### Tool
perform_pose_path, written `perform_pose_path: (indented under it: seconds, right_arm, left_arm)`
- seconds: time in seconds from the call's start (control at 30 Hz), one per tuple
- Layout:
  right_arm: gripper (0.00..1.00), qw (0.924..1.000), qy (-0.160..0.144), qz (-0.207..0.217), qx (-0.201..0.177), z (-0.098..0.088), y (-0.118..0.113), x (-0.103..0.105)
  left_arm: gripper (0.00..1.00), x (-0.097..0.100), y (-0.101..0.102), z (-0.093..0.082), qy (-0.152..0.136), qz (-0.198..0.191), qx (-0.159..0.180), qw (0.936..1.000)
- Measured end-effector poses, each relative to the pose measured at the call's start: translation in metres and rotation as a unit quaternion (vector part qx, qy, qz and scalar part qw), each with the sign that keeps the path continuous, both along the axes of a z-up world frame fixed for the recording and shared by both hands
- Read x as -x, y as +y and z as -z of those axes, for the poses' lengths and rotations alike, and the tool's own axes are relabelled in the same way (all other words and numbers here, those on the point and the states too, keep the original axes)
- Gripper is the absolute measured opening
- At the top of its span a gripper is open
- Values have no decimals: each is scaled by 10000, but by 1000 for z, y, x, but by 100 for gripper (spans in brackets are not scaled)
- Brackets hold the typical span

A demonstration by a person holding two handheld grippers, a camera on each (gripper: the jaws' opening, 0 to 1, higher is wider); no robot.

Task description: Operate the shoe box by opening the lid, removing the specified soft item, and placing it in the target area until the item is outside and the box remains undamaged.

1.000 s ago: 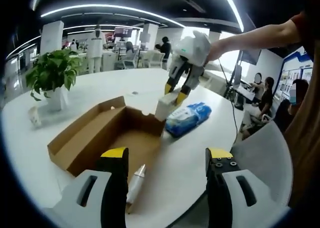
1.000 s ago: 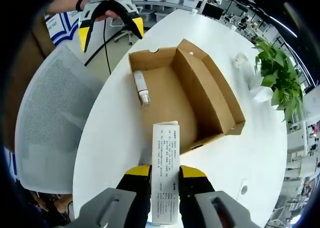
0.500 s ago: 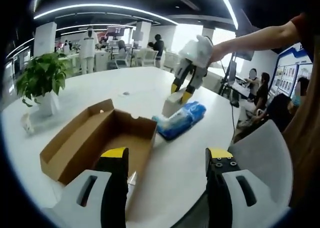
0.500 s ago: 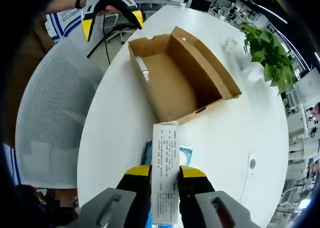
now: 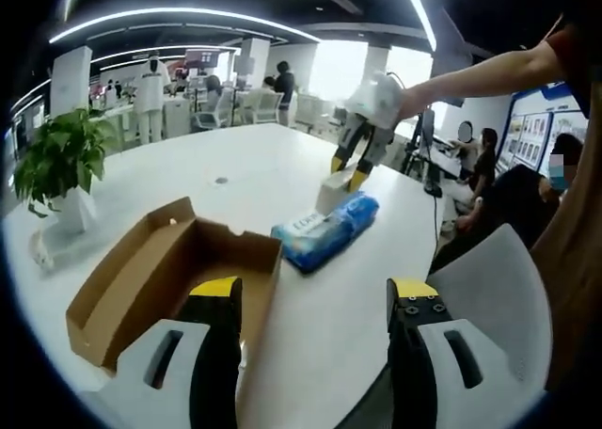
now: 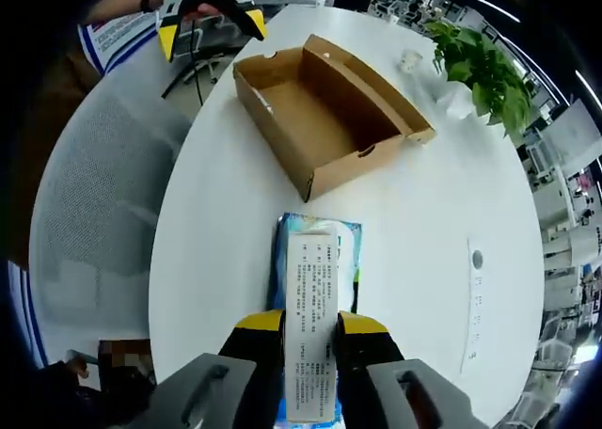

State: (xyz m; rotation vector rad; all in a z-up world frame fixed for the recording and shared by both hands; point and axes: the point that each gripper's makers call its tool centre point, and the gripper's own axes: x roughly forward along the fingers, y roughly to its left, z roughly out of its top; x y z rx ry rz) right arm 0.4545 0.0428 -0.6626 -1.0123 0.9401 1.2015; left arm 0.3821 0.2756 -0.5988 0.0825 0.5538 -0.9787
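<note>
A: Blue soft pack (image 6: 316,288) out of the box, flat on the white table (image 6: 423,213), just beside the near end of the cardboard shoe box (image 6: 324,109). Seen too in the left gripper view (image 5: 324,230), lying right of the box (image 5: 160,274).

B: Held by anything?

A: No. Right gripper (image 6: 310,340) above it, jaws clamped on a small white printed carton (image 6: 311,321), which hangs directly over the pack. From the other side, the same gripper (image 5: 356,170) with carton (image 5: 334,191) at the pack's far end; whether touching, cannot tell.

B: Left one?

A: Left gripper (image 5: 315,302) spread wide, gripping nothing, hovering at the table's near edge, well apart from the pack.

B: Box state?

A: Open, lid flap standing up along one long side, walls intact. Interior mostly in shadow.

B: Around it?

A: Potted plant (image 6: 475,67) in a white pot beyond the box. Grey mesh chair (image 6: 89,203) pushed close to the table edge beside the box. Office desks and people far behind.
</note>
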Motion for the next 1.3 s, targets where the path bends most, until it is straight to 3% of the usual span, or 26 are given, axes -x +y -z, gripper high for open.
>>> perform_pose_path:
  seconds: [0.67, 1.3]
  right_arm:
    - [16, 9993, 6, 372, 2, 4, -48, -6]
    - [16, 9989, 1, 463, 7, 13, -71, -39]
  left_arm:
    - [62, -5, -20, 3, 38, 149, -82, 9998]
    - [62, -6, -7, 15, 216, -102, -154, 9996]
